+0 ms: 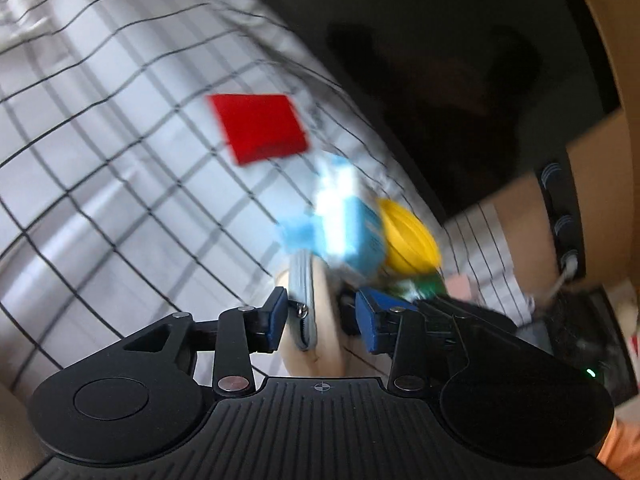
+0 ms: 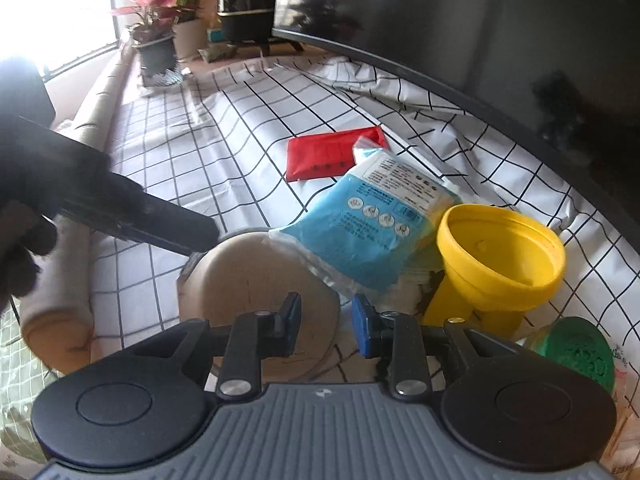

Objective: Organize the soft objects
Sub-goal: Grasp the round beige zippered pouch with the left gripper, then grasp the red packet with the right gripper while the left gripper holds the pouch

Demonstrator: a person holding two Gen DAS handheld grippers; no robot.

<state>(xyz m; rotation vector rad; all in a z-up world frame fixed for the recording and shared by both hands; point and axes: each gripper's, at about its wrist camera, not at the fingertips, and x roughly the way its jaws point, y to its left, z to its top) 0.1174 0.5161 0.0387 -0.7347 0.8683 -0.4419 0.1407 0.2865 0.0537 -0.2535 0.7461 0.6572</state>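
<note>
The left gripper (image 1: 320,314) has its fingers apart around the edge of a beige round pouch (image 1: 320,320) with a grey zipper, pads not clearly pressing it. The pouch lies on the checked cloth (image 2: 208,152) of the counter, a blue packet (image 2: 360,232) leaning on its far side. The right gripper (image 2: 326,318) hovers over the pouch with fingers apart, holding nothing. To do this well, close squarely on the rim, then lift slowly so the packet slides off rather than dragging the yellow funnel (image 2: 500,260).

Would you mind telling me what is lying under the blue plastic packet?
The blue plastic packet rests on the tan round pouch and leans against the yellow cup. Whatever lies beneath its middle is covered.
</note>
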